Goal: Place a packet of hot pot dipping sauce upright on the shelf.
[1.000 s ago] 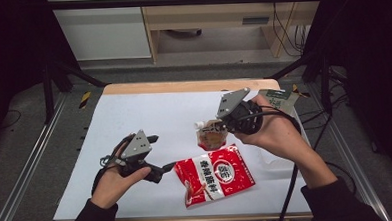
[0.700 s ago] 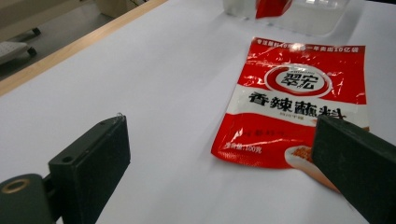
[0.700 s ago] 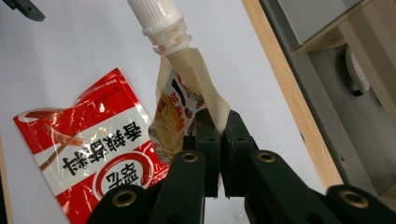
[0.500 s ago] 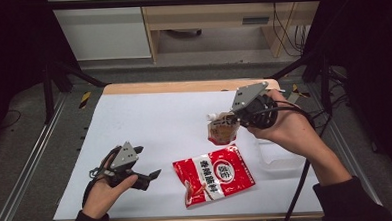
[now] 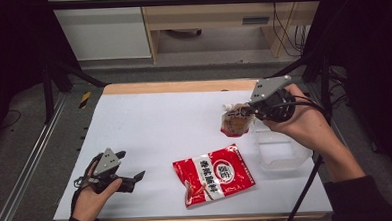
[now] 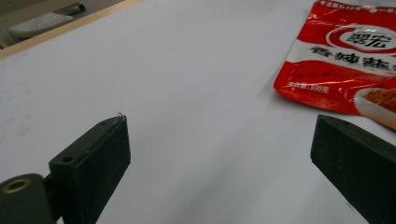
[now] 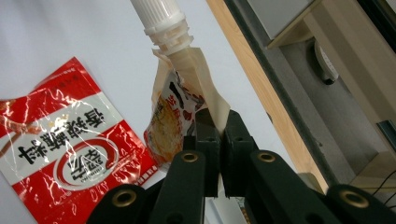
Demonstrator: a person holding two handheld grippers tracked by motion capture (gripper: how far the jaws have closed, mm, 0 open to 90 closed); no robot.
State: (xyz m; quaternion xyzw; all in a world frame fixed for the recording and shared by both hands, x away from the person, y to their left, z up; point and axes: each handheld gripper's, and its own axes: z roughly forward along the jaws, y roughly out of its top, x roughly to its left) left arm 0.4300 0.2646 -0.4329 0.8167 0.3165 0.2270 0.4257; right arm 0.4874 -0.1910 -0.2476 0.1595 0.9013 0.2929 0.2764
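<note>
A small spouted pouch (image 5: 236,121) with a white cap hangs above the right part of the white table (image 5: 159,122), just left of a clear plastic tub (image 5: 281,154). My right gripper (image 5: 250,108) is shut on the pouch's upper edge. In the right gripper view the jaws of my right gripper (image 7: 218,125) pinch the pouch (image 7: 175,112) by its tan side fold, with the cap (image 7: 161,18) pointing away. A red snack packet (image 5: 214,175) lies flat near the front. My left gripper (image 5: 130,167) is low at the front left, open and empty. In the left gripper view, my left gripper (image 6: 219,125) has its jaws wide apart, and the packet (image 6: 345,51) lies ahead to the right.
A wooden strip (image 5: 178,86) marks the table's far edge, with a cabinet and shelf behind it. Metal rails run along the left side. The right gripper's cable (image 5: 307,185) trails off the front right corner.
My right gripper has carried the pouch to the right and farther back, beside the clear tub. My left gripper has moved down toward the front left corner, away from the red packet.
</note>
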